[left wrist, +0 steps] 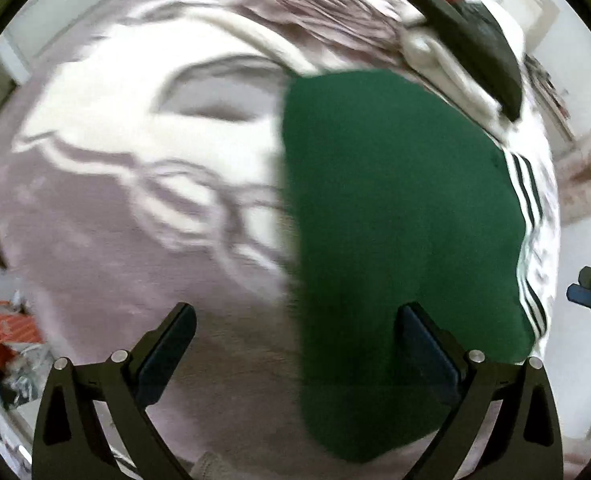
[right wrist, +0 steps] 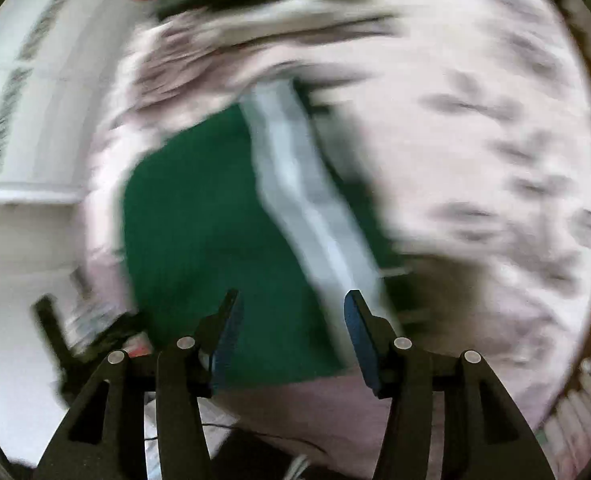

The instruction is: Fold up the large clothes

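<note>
Left wrist view: a dark green folded garment with white side stripes [left wrist: 399,216] lay lengthwise, running away from the camera, on a bed's pale mauve patterned blanket [left wrist: 95,216]; the left hand-held gripper [left wrist: 295,320] hovered spread wide, empty. Right wrist view, blurred: the right hand-held gripper [right wrist: 291,304] hung parted, empty, above the garment's near end.

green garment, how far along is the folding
Partly done: the green garment lies flat on the patterned blanket with a straight left edge, as if folded lengthwise, white stripes at its side. Nothing is in hand: the left gripper and right gripper have open jaws above it. It looks long, so cross folds likely remain.
</note>
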The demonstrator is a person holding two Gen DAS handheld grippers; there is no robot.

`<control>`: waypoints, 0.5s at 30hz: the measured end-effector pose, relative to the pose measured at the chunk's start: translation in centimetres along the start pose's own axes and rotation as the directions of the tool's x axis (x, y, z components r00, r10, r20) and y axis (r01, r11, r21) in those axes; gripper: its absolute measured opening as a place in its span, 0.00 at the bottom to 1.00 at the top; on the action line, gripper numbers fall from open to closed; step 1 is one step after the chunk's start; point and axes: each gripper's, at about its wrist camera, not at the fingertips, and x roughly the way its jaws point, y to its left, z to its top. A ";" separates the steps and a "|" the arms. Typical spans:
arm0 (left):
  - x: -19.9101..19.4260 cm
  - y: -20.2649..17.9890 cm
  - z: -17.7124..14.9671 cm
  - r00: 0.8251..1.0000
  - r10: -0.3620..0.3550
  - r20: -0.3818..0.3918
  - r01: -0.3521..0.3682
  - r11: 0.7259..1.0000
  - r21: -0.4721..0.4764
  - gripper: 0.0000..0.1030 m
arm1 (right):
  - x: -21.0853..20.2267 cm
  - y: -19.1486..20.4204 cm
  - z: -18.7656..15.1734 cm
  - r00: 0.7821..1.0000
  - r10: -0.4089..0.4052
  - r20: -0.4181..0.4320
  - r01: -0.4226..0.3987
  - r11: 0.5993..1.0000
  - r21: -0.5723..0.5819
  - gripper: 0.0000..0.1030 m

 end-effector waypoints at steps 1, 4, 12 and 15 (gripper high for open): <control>-0.5 1.1 -0.3 0.999 0.036 0.011 -0.036 0.999 -0.018 1.00 | 1.4 2.0 0.1 0.998 0.057 -0.040 -0.058 0.998 -0.017 0.53; -0.1 4.3 -1.2 0.995 0.097 -0.008 -0.097 0.993 -0.073 1.00 | 7.4 7.8 1.1 0.987 0.127 -0.102 -0.135 0.988 -0.070 0.48; 0.4 9.9 -1.7 0.991 0.129 -0.033 -0.133 0.976 -0.170 1.00 | 23.2 17.1 0.3 0.964 -0.088 -0.253 0.037 0.979 -0.198 0.23; 0.3 10.4 -1.1 0.989 0.144 -0.033 -0.148 0.973 -0.175 1.00 | 27.2 19.3 0.1 0.941 -0.197 -0.273 0.121 0.955 -0.272 0.23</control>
